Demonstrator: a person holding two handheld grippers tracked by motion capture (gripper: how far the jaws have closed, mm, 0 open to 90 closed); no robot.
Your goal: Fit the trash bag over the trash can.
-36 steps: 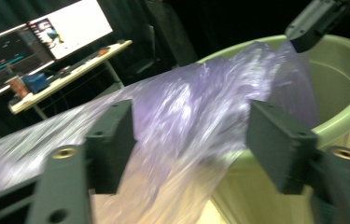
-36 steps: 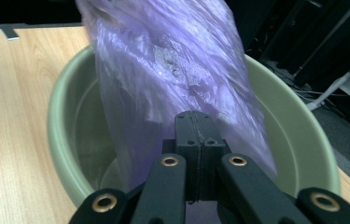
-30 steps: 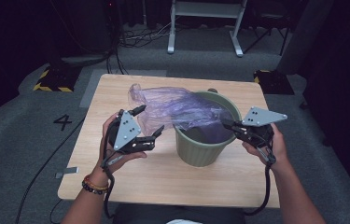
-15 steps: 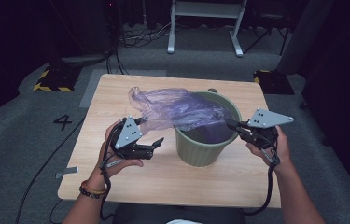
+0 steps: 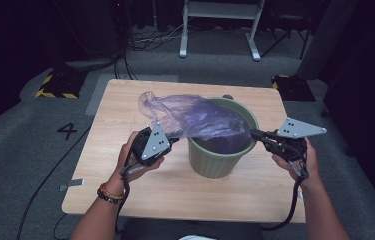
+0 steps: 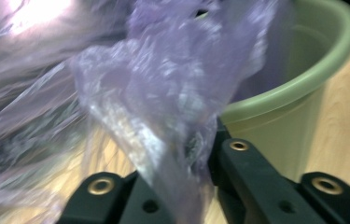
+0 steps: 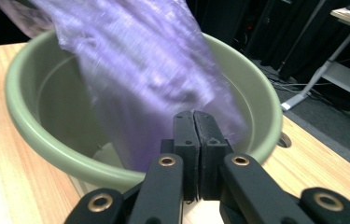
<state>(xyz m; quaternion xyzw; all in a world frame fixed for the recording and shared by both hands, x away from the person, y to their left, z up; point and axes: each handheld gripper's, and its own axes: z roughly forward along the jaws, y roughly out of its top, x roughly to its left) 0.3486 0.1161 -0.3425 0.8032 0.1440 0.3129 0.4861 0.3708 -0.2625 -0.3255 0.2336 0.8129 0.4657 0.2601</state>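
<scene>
A pale green bin (image 5: 216,162) stands on the wooden table (image 5: 125,100), with a thin purple plastic bag (image 5: 190,117) draped over its mouth. My left gripper (image 5: 172,141) is at the bin's left side, and its jaws have just been closing on a fold of the bag (image 6: 163,93). In the left gripper view the film runs between the left gripper's (image 6: 196,149) jaws, next to the bin's wall (image 6: 294,93). My right gripper (image 5: 253,134) is at the bin's right rim, shut. In the right gripper view the right gripper (image 7: 193,119) pinches the bag's edge (image 7: 149,70) above the bin's rim (image 7: 23,116).
The table has bare wood in front of the bin and on its far left. A small round hole (image 5: 227,97) sits behind the bin. A white metal stand (image 5: 220,20) and cables lie on the floor beyond the table. Dark equipment stands at the right.
My left gripper, open before, has swung in toward the bin and closed on the bag's left side. The right gripper has drifted slightly outward, still shut, and the bag is drawn wider.
</scene>
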